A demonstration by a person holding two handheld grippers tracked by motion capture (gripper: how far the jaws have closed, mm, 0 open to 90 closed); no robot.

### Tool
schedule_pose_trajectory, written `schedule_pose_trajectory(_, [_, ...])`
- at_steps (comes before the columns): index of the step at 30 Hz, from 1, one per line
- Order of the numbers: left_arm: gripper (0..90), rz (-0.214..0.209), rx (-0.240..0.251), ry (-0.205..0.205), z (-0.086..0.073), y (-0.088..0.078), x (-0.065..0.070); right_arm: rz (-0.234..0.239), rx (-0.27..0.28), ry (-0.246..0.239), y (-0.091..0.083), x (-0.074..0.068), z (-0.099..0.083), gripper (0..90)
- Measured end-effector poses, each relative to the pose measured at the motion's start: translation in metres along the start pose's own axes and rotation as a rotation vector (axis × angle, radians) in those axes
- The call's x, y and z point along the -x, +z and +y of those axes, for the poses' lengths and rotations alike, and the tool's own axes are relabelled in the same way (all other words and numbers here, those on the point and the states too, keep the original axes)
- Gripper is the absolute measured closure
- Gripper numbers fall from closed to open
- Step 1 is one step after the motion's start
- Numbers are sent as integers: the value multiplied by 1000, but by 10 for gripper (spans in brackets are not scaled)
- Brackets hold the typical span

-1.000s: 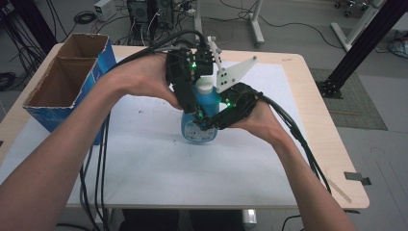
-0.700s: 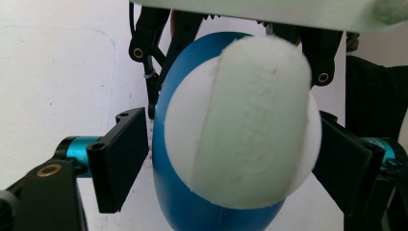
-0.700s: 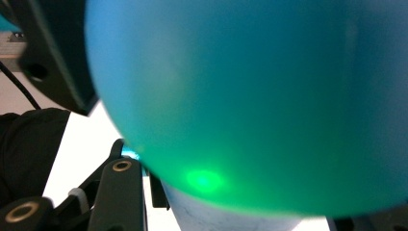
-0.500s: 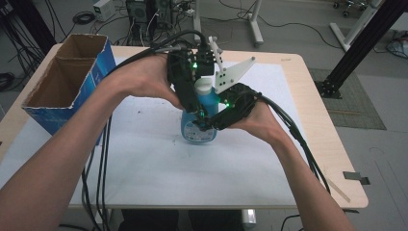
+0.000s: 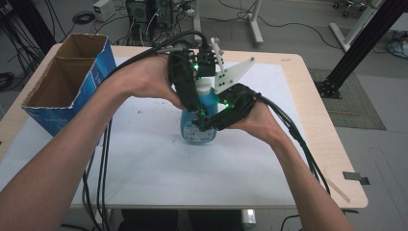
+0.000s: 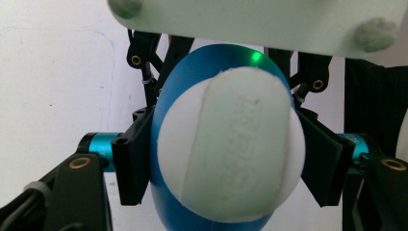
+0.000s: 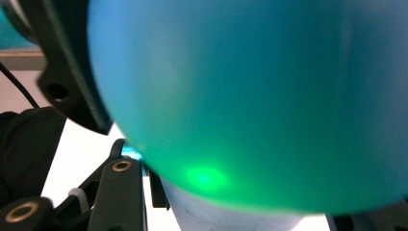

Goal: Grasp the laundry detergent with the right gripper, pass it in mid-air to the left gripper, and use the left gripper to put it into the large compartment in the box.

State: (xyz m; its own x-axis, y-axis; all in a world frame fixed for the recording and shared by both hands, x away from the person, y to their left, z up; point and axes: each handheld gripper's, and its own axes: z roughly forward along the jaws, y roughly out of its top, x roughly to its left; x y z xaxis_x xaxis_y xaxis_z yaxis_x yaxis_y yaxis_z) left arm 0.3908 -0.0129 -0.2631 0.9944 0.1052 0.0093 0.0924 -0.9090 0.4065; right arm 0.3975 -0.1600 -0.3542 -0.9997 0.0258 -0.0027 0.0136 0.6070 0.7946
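Blue bottle [image 5: 198,126] upright mid-tabletop [image 5: 298,120], near the cardboard box [image 5: 67,84]. Your right tongs [image 5: 208,126] are clamped on its body. Your left tongs [image 6: 226,159] have just been closing from above and pinch its white cap [image 6: 231,149].

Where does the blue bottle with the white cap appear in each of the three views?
High view: the blue bottle stands at the table's middle, between both hands.
Left gripper view: seen from above at centre, its white cap facing the camera.
Right gripper view: its blue body is very close and blurred.
Shared landmark: the green light reflected on the blue plastic.
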Motion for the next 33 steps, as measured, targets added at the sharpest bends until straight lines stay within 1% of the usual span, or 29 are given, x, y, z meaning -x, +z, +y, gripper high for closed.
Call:
schedule_pose_trajectory(1, [308,2,-5,6,0,0,0,0,-1,0,0,0,0,460])
schedule_pose_trajectory(3, [311,4,-8,1,0,0,0,-1,-3,2,0,0,0,461])
schedule_pose_trajectory(6, [334,14,-15,7,1,1,-1,0,-5,3,0,0,0,460])
schedule_pose_trajectory(7, [339,14,-14,3,1,1,-1,0,-5,2,0,0,0,460])
schedule_pose_trajectory(11, [354,24,-15,10,2,1,0,2,-1,3,0,0,0,460])
schedule_pose_trajectory(18, [369,30,-19,25,2,1,1,3,0,3,0,0,0,459])
schedule_pose_trajectory(22, [372,35,-10,25,2,0,1,8,11,12,-1,-1,0,456])
schedule_pose_trajectory(23, [372,35,-12,24,2,-1,1,4,15,4,-1,0,0,455])
schedule_pose_trajectory(24, [373,35,-13,22,2,-1,1,9,19,11,-1,-1,0,454])
schedule_pose_trajectory(29, [375,34,-26,21,2,0,2,11,23,9,0,-1,-1,448])
schedule_pose_trajectory(33, [376,38,-21,20,2,-1,2,8,30,5,-1,-1,0,442])
